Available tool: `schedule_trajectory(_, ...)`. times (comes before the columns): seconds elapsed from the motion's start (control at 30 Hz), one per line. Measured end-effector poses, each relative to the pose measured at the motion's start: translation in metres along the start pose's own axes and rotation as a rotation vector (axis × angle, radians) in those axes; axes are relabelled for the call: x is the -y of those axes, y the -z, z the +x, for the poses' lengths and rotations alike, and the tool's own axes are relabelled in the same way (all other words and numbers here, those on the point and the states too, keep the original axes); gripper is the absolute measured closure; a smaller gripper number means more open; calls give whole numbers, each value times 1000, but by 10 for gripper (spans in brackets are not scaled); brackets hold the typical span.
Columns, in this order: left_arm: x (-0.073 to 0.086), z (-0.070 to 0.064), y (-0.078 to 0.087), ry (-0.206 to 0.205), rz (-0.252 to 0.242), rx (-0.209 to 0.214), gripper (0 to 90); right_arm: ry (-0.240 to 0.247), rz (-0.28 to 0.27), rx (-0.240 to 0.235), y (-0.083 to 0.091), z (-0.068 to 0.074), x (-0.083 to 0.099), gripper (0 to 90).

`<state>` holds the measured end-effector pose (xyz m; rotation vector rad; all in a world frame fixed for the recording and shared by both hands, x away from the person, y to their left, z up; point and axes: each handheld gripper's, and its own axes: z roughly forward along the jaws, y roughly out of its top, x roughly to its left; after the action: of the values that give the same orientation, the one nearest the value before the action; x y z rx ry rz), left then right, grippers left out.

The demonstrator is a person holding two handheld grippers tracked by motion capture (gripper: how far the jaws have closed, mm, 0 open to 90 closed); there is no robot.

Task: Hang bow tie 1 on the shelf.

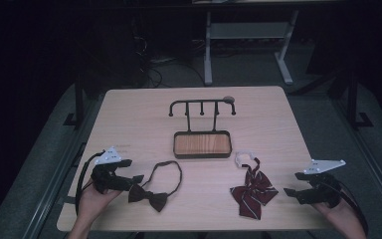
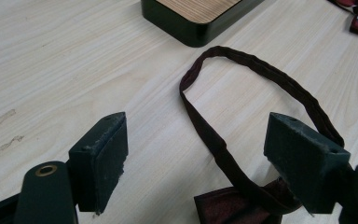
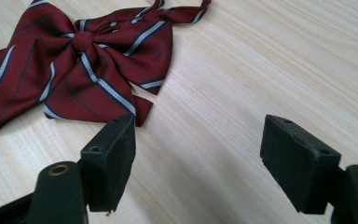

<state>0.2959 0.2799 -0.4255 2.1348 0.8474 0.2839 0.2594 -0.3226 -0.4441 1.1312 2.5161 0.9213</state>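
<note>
A dark maroon bow tie (image 2: 242, 205) with looped strap lies between the spread left tool (image 2: 214, 158); striped bow (image 3: 70, 70) lies ahead-left of the spread right tool (image 3: 198, 158).

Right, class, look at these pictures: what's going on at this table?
A person sits at a wooden table with a two-jaw gripper in each hand. The left gripper is open, right beside a dark bow tie, its jaws either side of the neck strap. The right gripper is open too, close to a striped red bow tie but not touching it. Both ties lie flat; the hook stand with its tray holds nothing.
</note>
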Motion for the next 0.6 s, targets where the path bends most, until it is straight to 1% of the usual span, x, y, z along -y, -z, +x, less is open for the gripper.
schedule_trajectory(0.03,0,-1,0,-3,6,0,214,-7,-7,-7,0,0,-1,262)
schedule_trajectory(0.07,1,-1,0,2,2,0,214,-7,-7,-7,0,0,-1,262)
schedule_trajectory(0.13,0,-2,-1,-6,6,6,213,10,3,-9,-1,2,-4,262)
schedule_trajectory(0.2,0,-3,-1,-4,3,5,213,13,11,-14,-2,4,-5,262)
schedule_trajectory(0.3,0,-3,-2,-11,5,9,213,23,22,-20,-3,6,-8,262)
schedule_trajectory(0.37,0,-4,-2,-13,10,12,213,39,32,-31,-2,10,-14,262)
schedule_trajectory(0.5,0,-4,-1,-12,4,11,213,43,40,-31,-2,13,-21,262)
schedule_trajectory(0.53,0,-4,0,-18,5,9,213,49,46,-33,-2,14,-26,262)
schedule_trajectory(0.57,0,-4,0,-17,-2,8,213,59,46,-31,-2,14,-28,262)
schedule_trajectory(0.6,0,-4,0,-14,-4,7,213,59,46,-31,-2,14,-28,262)
